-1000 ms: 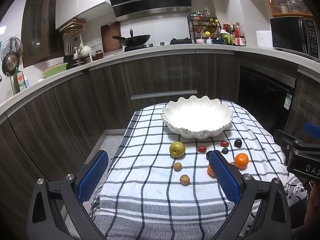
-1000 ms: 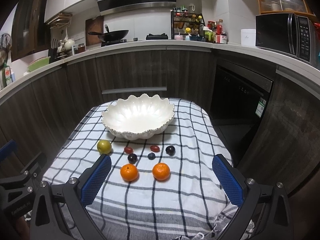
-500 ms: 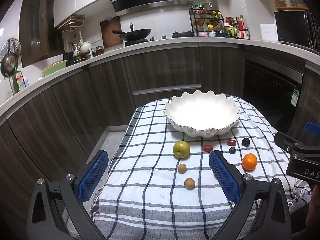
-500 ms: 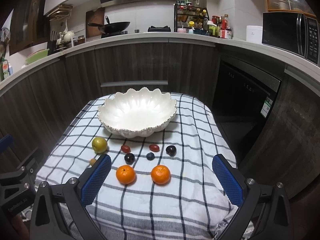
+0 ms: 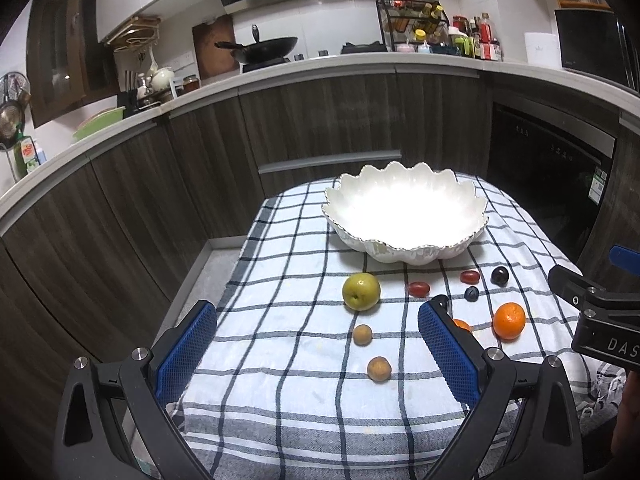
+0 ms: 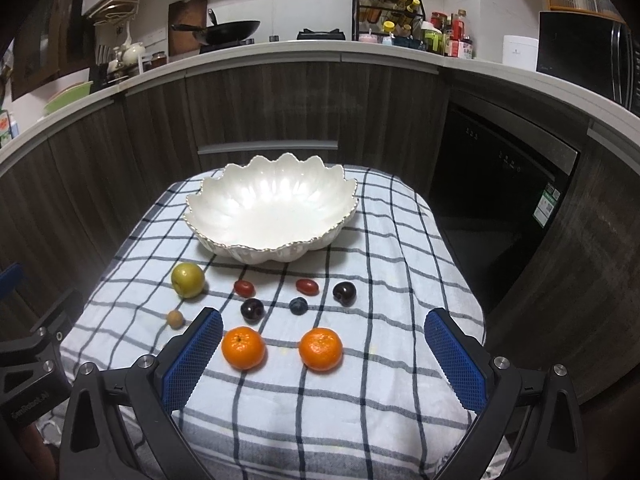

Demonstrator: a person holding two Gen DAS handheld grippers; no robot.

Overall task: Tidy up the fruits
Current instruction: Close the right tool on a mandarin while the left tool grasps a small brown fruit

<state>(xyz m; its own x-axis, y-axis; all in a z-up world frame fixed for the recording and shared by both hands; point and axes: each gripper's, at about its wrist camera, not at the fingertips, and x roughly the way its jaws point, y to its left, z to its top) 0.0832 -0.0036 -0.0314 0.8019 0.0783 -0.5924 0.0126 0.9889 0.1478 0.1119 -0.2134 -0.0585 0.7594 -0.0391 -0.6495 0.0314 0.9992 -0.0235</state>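
Fruit sorting at the very start: nothing in the bowl, everything out on the cloth.

White scalloped bowl at the far end of the checked cloth, empty inside as far as both views show. Nearer, all loose on the cloth: green apple, two small red fruits, two dark cherries, one blueberry, two mandarins, and two small tan fruits toward the left. Every piece left to move, by this judgement. Right gripper spread wide, holding nothing, touching nothing, both mandarins lying in view between its blue pads. Left gripper likewise wide apart and empty, with the tan fruits between its pads.
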